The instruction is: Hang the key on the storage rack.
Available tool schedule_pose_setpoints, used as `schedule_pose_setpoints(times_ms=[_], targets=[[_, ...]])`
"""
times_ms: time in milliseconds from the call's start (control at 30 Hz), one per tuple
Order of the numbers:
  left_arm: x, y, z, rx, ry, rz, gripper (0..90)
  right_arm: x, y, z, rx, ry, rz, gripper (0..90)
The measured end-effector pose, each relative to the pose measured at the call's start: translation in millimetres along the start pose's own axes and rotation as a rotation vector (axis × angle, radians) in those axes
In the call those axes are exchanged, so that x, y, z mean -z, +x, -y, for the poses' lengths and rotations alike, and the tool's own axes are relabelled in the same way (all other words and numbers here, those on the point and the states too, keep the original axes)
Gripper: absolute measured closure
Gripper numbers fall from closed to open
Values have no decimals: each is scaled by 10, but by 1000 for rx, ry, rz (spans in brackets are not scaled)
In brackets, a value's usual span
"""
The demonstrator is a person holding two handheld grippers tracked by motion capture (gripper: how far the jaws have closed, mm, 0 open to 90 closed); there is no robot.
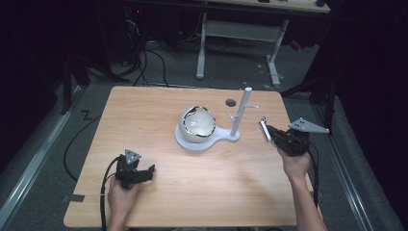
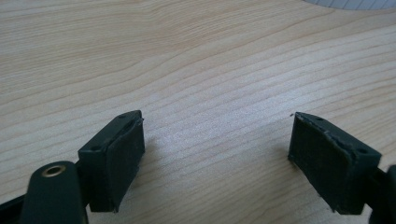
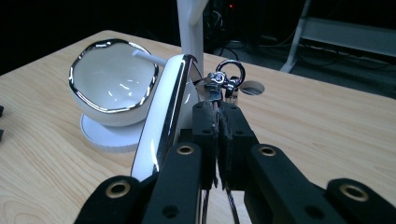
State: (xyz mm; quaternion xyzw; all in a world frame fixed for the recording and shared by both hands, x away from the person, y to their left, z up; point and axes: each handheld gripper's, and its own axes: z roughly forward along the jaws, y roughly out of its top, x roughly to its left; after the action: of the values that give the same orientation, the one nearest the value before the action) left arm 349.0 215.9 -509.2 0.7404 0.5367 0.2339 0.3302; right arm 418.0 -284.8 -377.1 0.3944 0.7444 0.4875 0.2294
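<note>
One tabletop (image 1: 159, 103) of pale wood, with one round hole (image 1: 231, 102) near its far edge. On it stands one white stand (image 1: 236, 136) with one upright post (image 1: 242, 111) — and one white bowl (image 1: 197, 123) with a silvery rim sits on the stand's round base. Two sets of tongs: the left tongs (image 1: 150, 169) and the right tongs (image 1: 265, 131), one in each of two hands. One small metal item with one ring (image 3: 230, 72) at its top sits in the right tongs — what it is, I cannot tell. One white, chrome-edged strip (image 3: 164, 116) lies beside them.
</note>
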Motion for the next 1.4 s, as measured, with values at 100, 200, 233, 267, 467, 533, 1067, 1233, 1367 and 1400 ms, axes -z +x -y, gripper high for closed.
schedule_pose_setpoints(times_ms=[100, 200, 233, 267, 467, 533, 1067, 1233, 1367, 1400], targets=[[0, 0, 0, 0, 0, 0, 187, 14, 5, -60, -2, -15, -8, 863], [0, 0, 0, 1, 0, 0, 187, 22, 12, -115, 0, -26, -5, 863], [0, 0, 0, 0, 0, 0, 187, 19, 15, -133, 1, -26, -6, 863], [0, 1, 0, 0, 0, 0, 187, 16, 19, -151, 3, -27, -6, 863], [0, 1, 0, 1, 0, 1, 187, 11, 32, -242, 8, -29, -9, 863], [0, 1, 0, 0, 0, 1, 187, 15, 28, -271, 2, -36, -13, 863], [0, 1, 0, 1, 0, 1, 187, 18, 80, -513, 14, -59, -22, 863], [0, 1, 0, 1, -1, 1, 187, 7, 103, -573, 19, -62, -21, 863], [0, 1, 0, 1, 0, 1, 187, -6, 118, -596, 22, -58, -17, 863], [0, 1, 0, 1, 0, 1, 187, -15, 121, -600, 24, -57, -16, 863]])
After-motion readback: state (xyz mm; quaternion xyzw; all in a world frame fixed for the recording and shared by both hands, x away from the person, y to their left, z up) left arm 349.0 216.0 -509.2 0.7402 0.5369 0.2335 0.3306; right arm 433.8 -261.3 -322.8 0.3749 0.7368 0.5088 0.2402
